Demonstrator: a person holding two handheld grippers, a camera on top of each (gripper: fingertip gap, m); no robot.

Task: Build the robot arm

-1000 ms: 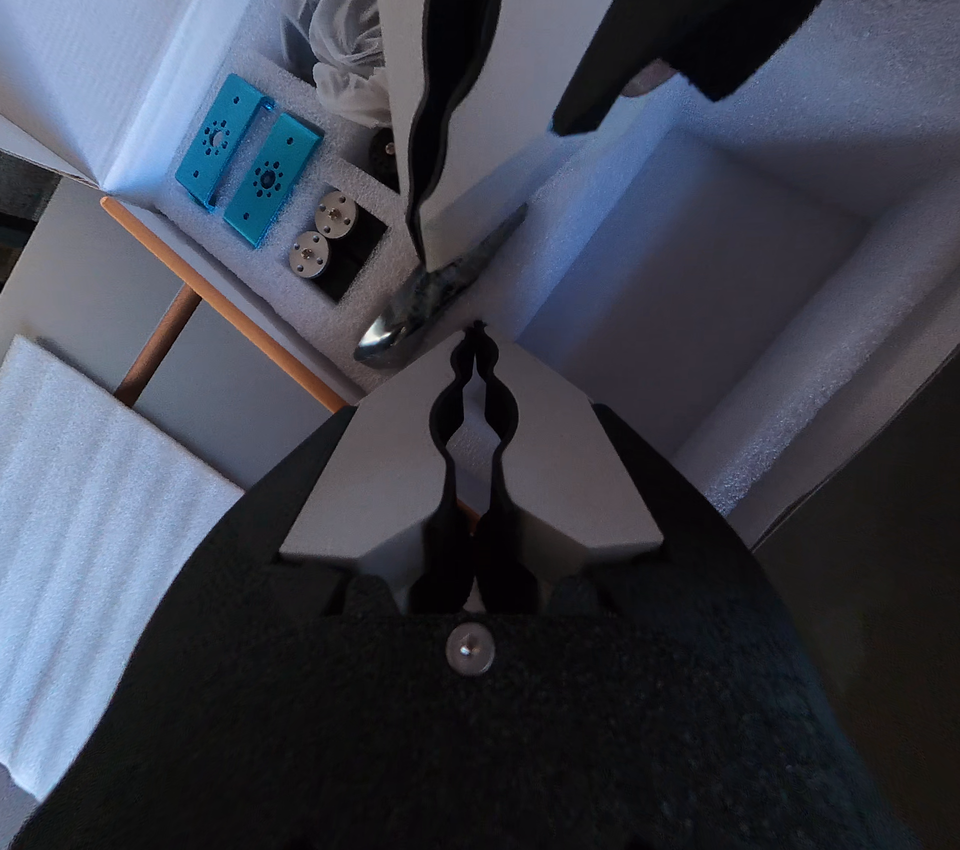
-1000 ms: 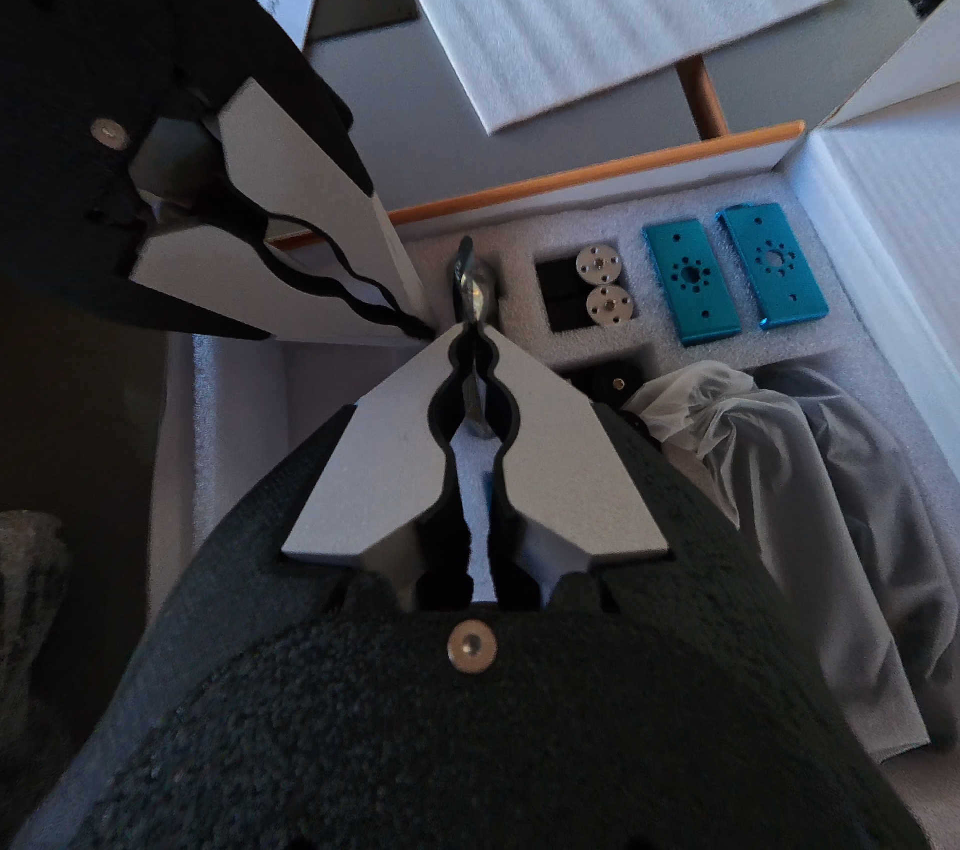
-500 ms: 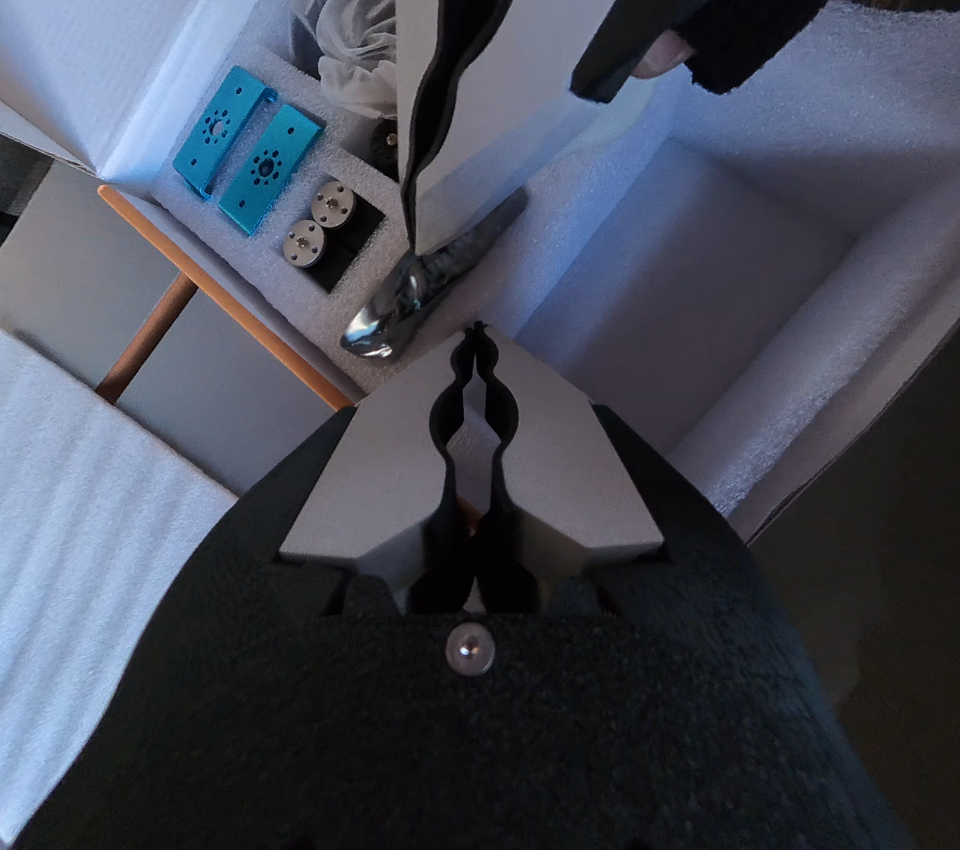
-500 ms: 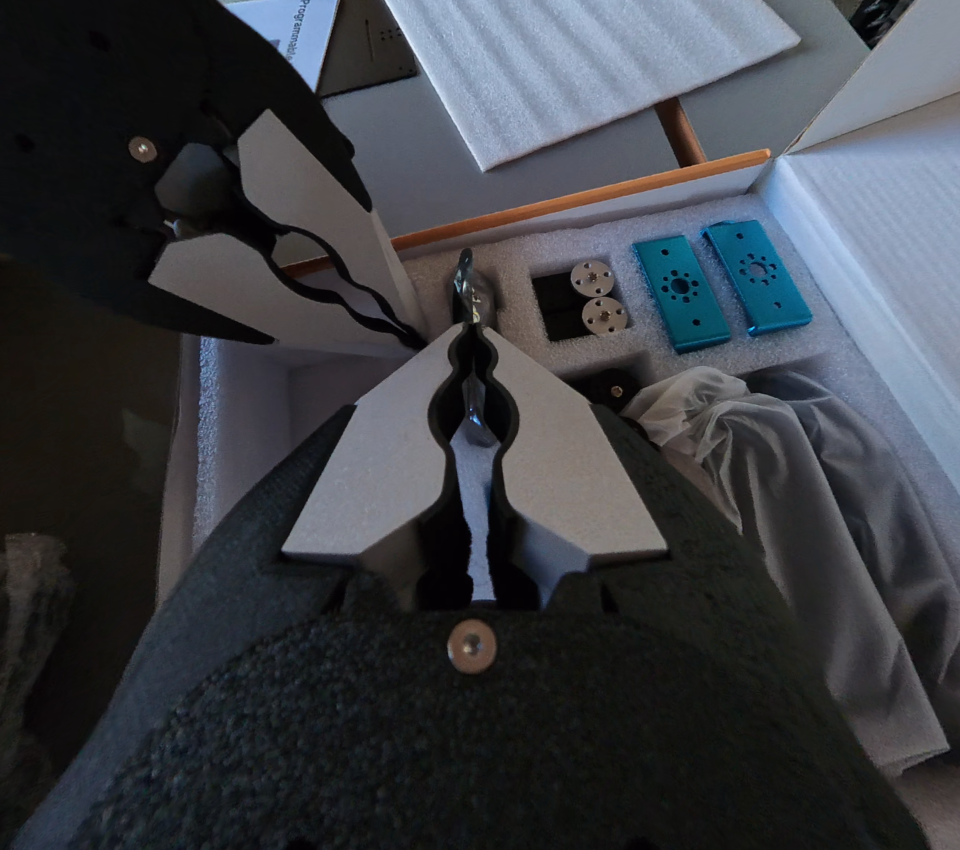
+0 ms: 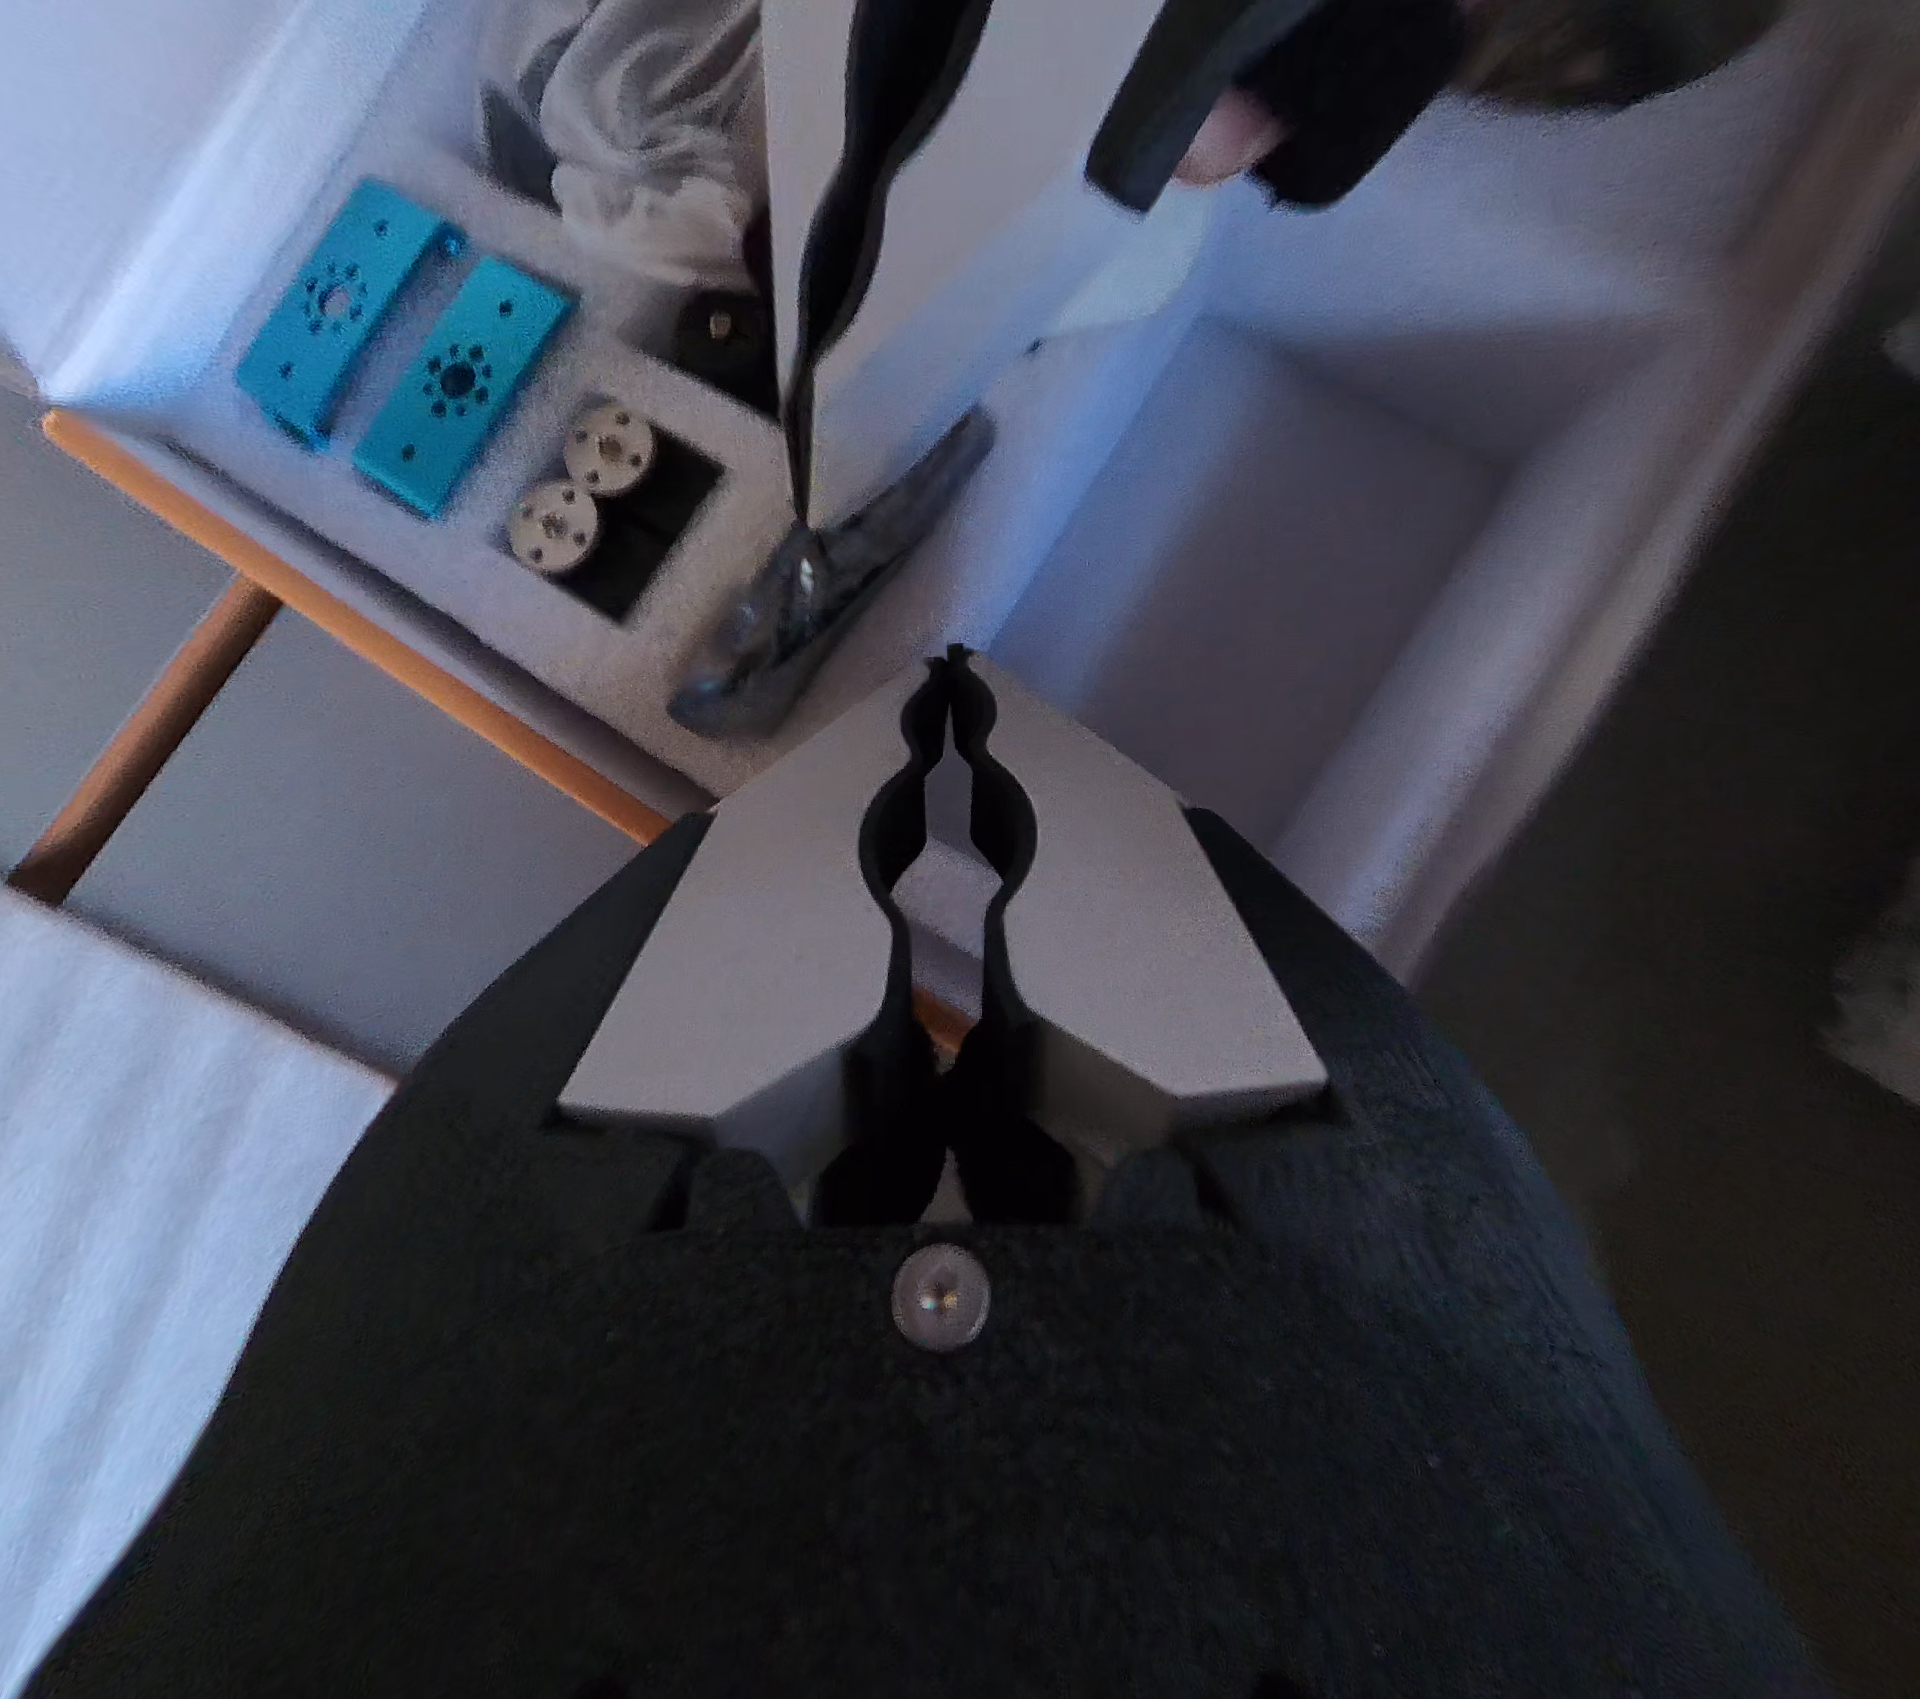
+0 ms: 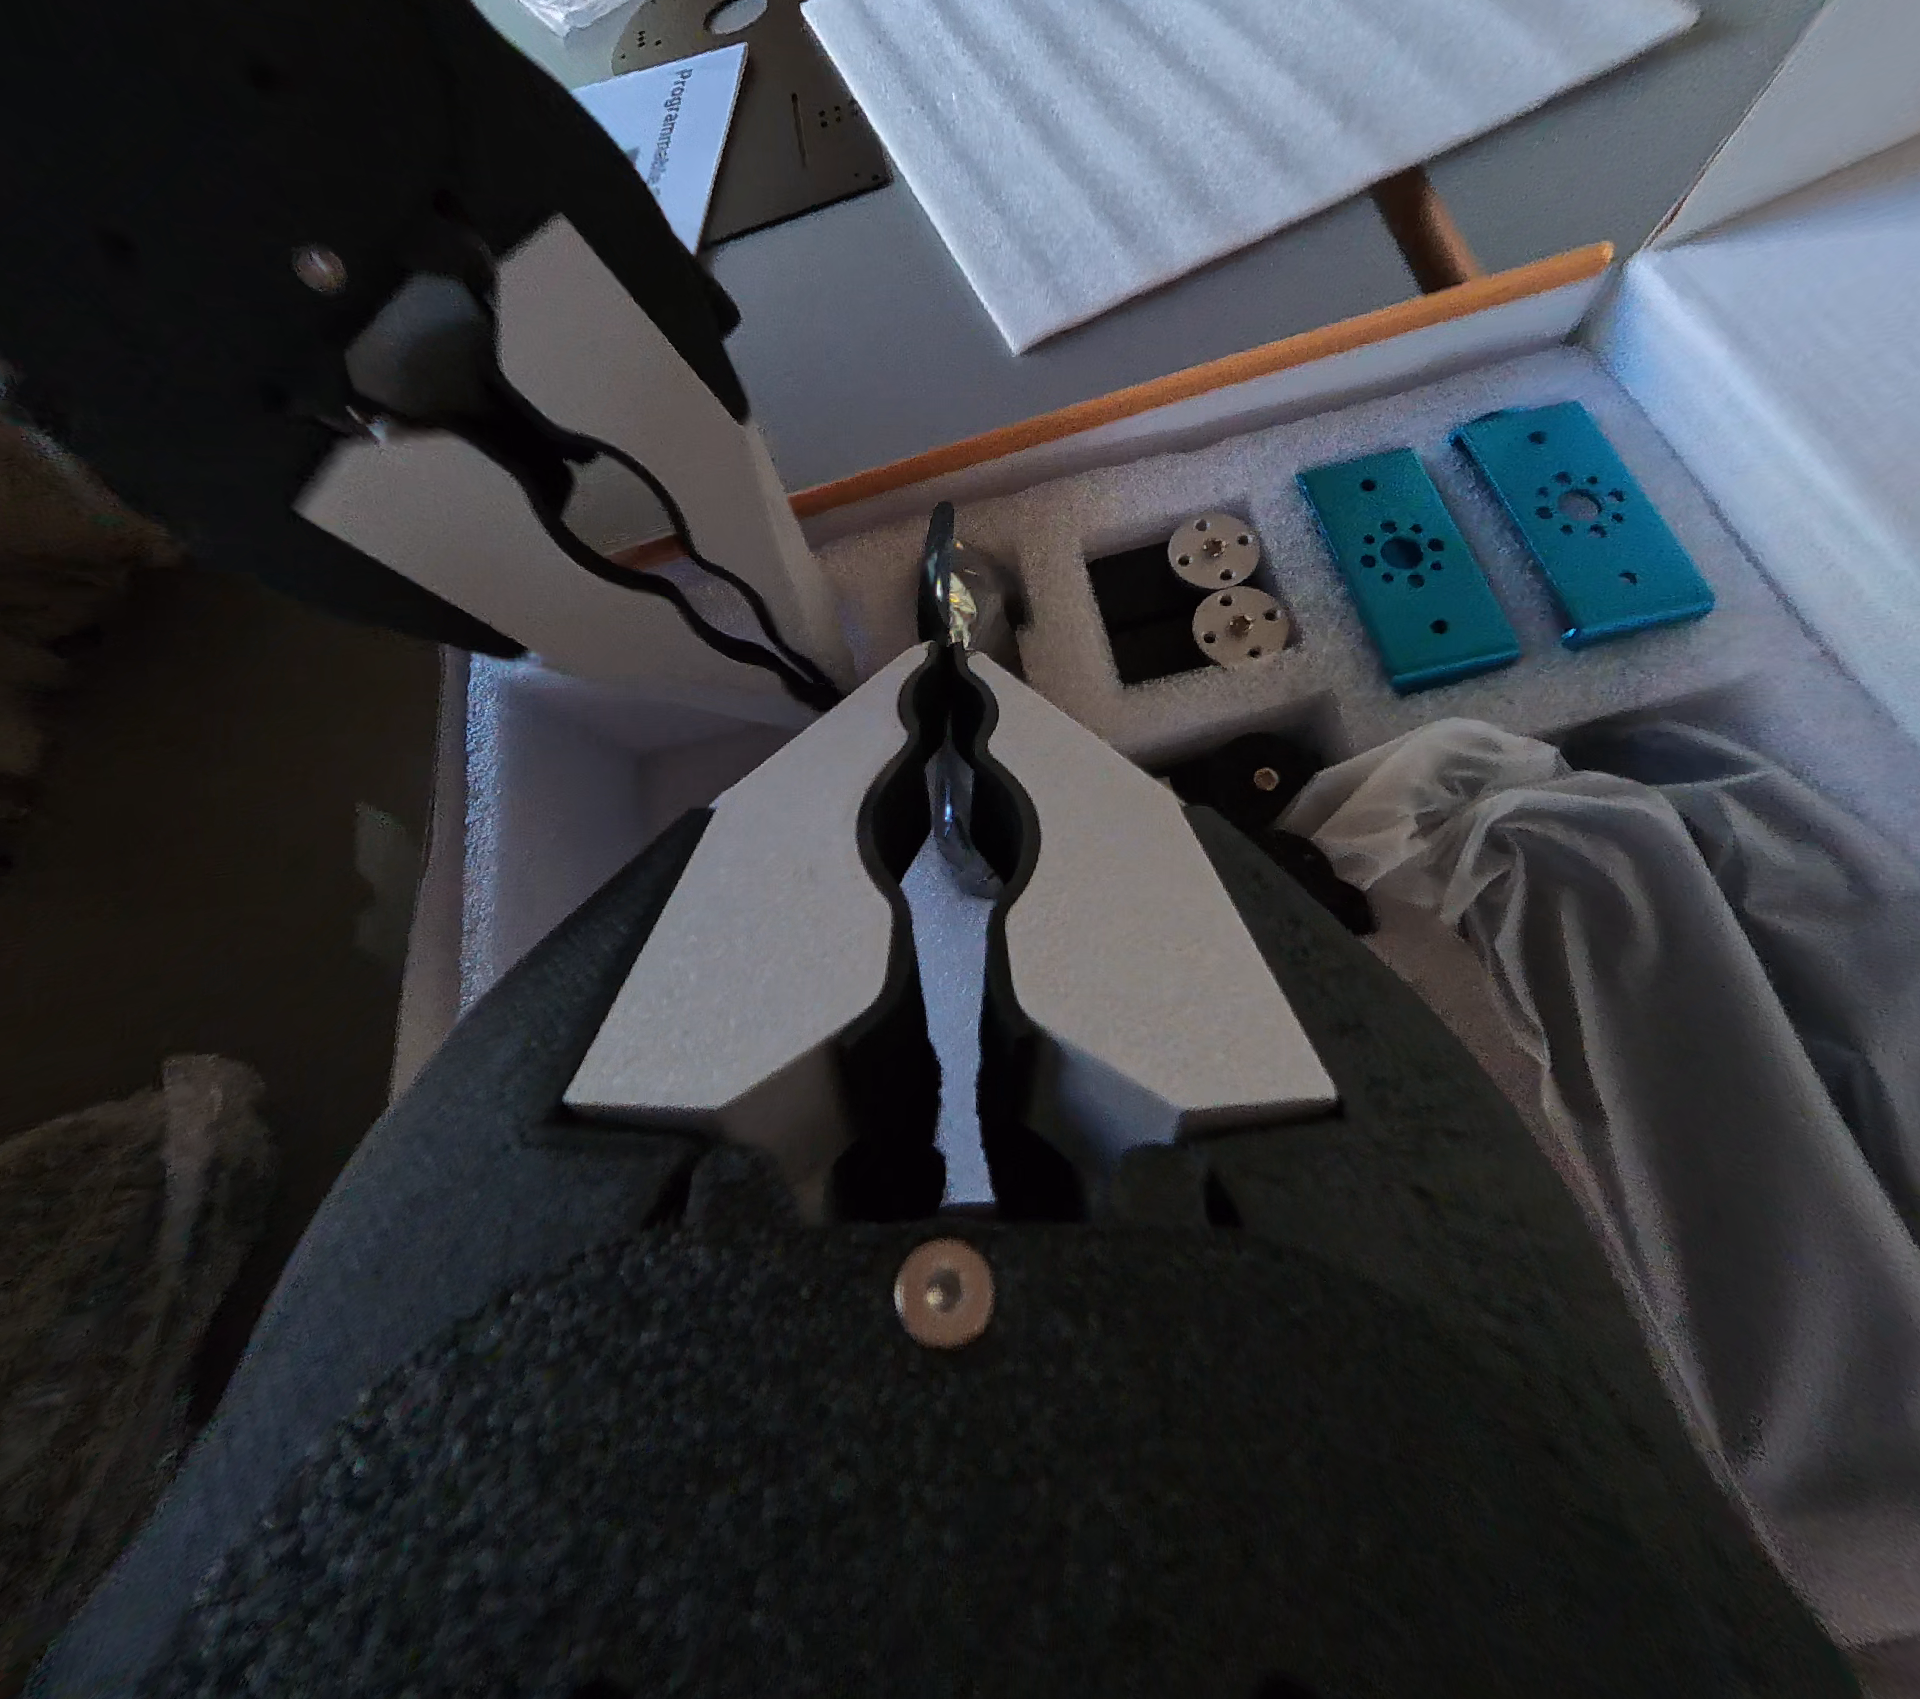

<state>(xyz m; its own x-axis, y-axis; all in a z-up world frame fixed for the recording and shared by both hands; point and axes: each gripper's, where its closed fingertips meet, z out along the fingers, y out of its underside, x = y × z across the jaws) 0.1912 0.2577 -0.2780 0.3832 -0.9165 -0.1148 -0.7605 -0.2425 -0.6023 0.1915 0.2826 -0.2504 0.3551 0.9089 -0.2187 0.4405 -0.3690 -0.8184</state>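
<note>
Pinching a small shiny foil packet (image 6: pixel 951 600) at its middle, the right gripper (image 6: pixel 948 662) has its fingers shut on it over the white foam insert (image 6: pixel 1049 527). The packet's long axis runs toward twelve o'clock. The left gripper (image 5: pixel 951 662), fingers closed and empty, sits just beside it at ten o'clock.

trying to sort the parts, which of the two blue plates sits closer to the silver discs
The blue plate right beside the silver discs, with the larger centre hole. The other blue plate lies beyond it, next to the box wall.
</note>
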